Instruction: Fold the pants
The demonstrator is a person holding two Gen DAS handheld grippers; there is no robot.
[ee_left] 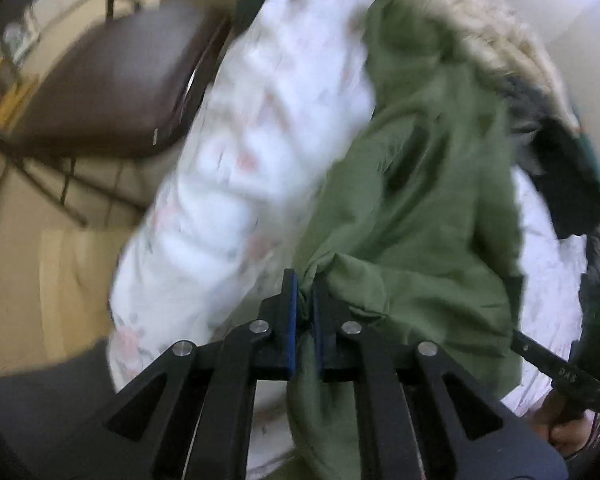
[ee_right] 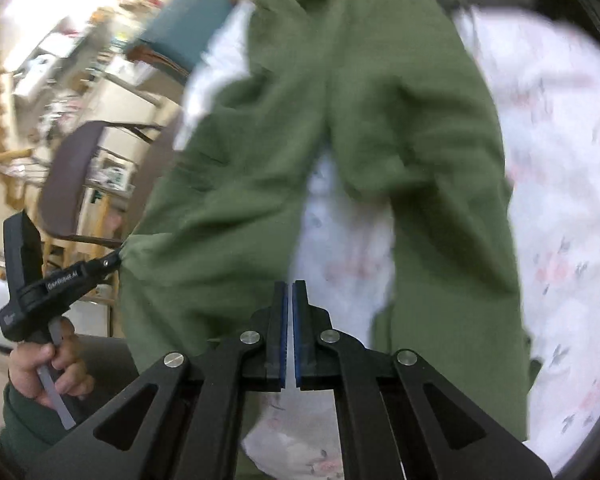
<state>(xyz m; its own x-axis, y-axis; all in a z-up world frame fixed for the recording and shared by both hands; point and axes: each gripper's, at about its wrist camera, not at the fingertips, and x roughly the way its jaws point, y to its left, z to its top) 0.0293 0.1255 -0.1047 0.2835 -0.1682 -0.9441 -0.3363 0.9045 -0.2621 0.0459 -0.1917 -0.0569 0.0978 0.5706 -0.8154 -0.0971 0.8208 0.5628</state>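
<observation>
Pinching a bunched hem of the green pants (ee_left: pixel 416 184), the left gripper (ee_left: pixel 305 304) is clamped on cloth. Pants lie spread, legs apart, over a white floral sheet (ee_right: pixel 560 184). Right gripper (ee_right: pixel 290 312) has jaws nearly together w/ nothing between. Left gripper body reads "GenRobot.AI"; other markings too blurred.

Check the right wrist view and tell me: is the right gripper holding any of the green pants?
No. The right gripper is shut with nothing between its pads, while the green pants lie beyond it.
</observation>
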